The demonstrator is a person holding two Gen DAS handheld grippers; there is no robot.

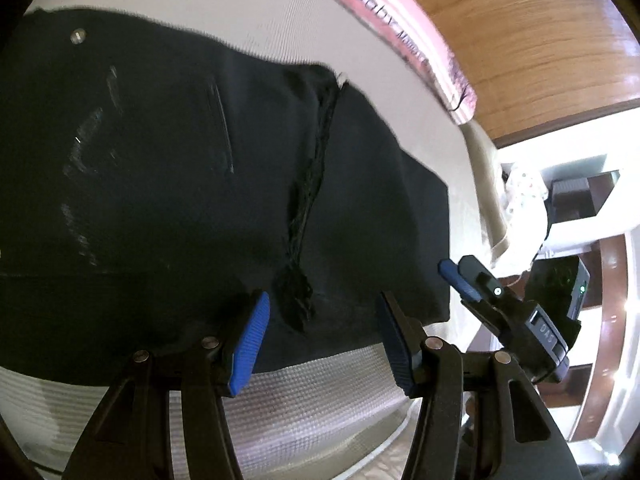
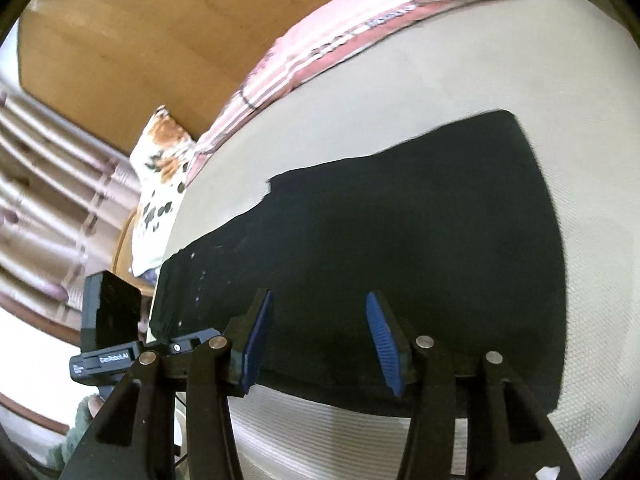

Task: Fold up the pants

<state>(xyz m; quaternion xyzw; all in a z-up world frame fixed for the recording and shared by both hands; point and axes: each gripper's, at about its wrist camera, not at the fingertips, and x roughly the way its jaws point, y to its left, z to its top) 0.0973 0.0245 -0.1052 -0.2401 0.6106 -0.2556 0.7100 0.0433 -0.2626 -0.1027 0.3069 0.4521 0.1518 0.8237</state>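
Note:
Black pants (image 1: 160,160) lie flat on a cream bed sheet (image 1: 260,20). Their metal waist button (image 1: 78,36) is at the upper left, and a pocket slit and the crotch seam (image 1: 316,168) run down the middle. My left gripper (image 1: 323,304) stands open over the pants' near edge by the seam, with nothing pinched. In the right wrist view the pants (image 2: 400,220) stretch across the sheet (image 2: 400,92). My right gripper (image 2: 319,300) is open above their near hem, its pads apart and not pressing cloth. It also shows at the pants' right corner, right gripper (image 1: 460,270).
A pink striped blanket (image 1: 400,28) (image 2: 320,52) lies along the far side against a wooden headboard (image 1: 520,40). A floral pillow (image 2: 160,184) and a curtain (image 2: 48,184) are past the bed's end. White shelving (image 1: 580,184) stands beyond the mattress edge. The left gripper's black housing (image 2: 110,320) sits close by.

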